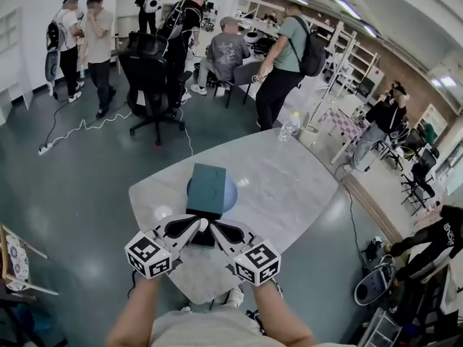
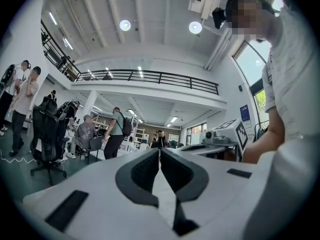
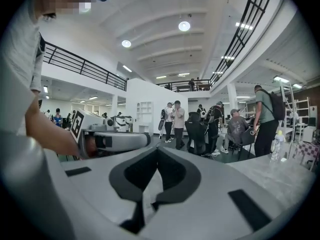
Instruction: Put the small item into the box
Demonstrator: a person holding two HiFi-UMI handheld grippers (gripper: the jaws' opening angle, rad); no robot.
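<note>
The left tongs and right tongs are pressed together, empty, just nearer than the teal box. Advancing closed could shove it across the tabletop.

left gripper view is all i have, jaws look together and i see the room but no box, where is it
Observer: The teal box sits on a blue round plate on the table, just beyond the tip of the left gripper.
Operator: is the right one holding the item
Observer: No. The right gripper is shut, with nothing between its jaws.
Operator: anything else on the table
Observer: A clear bottle stands at the table's far end. I cannot make out a small item anywhere.
</note>
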